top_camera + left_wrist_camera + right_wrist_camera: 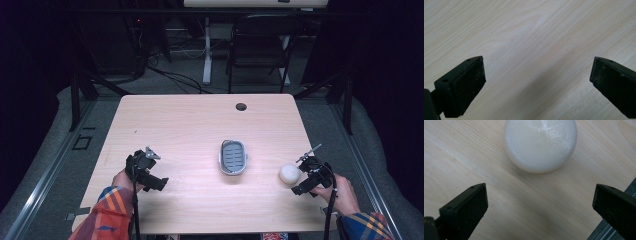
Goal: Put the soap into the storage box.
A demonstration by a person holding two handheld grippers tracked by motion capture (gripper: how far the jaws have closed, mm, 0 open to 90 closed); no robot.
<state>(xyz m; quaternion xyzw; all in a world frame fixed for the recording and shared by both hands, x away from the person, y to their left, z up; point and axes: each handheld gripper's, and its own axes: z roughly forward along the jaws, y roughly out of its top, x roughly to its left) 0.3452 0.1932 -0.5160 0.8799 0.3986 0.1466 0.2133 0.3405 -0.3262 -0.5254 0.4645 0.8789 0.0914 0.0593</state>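
Observation:
A round white soap bar point(288, 174) lies on the light wooden table point(190, 125) near its right edge; in the right gripper view the soap bar point(540, 143) sits just ahead of the jaws. My right gripper point(301, 176) is right beside it, open, with nothing between its jaws point(540, 202). A grey soap dish point(233, 157) with a slotted insert stands in the middle of the table. At the left front my left gripper point(150, 172) hovers over bare wood, jaws wide apart point(537, 75) and empty.
A round cable hole point(241, 106) is near the table's far edge. Beyond the table stand a dark folding chair point(260, 47) and a white desk leg point(206, 50). The table's right edge and a metal rail point(609, 230) lie close to my right gripper.

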